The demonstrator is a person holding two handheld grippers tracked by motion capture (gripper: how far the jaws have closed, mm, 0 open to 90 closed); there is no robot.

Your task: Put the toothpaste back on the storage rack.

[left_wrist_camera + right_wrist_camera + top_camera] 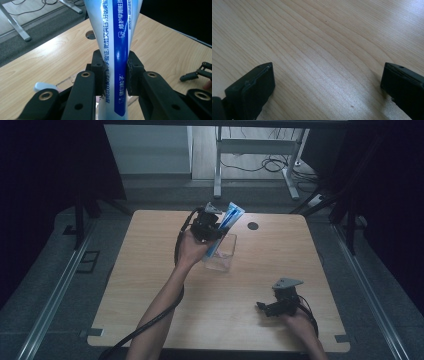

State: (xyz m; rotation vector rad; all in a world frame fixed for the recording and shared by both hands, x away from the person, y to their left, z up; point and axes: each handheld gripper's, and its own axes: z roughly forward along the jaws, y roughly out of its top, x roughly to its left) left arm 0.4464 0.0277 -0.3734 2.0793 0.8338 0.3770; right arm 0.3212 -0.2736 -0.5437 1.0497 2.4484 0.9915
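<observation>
Clamped around a blue-and-white toothpaste tube point(117, 50), the left gripper point(115, 72) presses its two black pads against the tube's flattened sides, as the left gripper view shows. The tube runs up between the jaws and on past their tips, its printed face toward the camera, while its white cap point(45, 86) sits low and to the left, behind the gripper's body. In the high view the left gripper point(215, 227) hangs over a clear plastic container point(222, 254) on the wooden table point(150, 270), with the tube point(227, 222) slanting from the container's mouth up beyond the jaws. Just past the tube's far end lies a round cable hole point(253, 225) in the tabletop. Well apart, nearer the person, the right gripper point(265, 307) rests low over bare wood, its jaws spread wide with nothing between them.
</observation>
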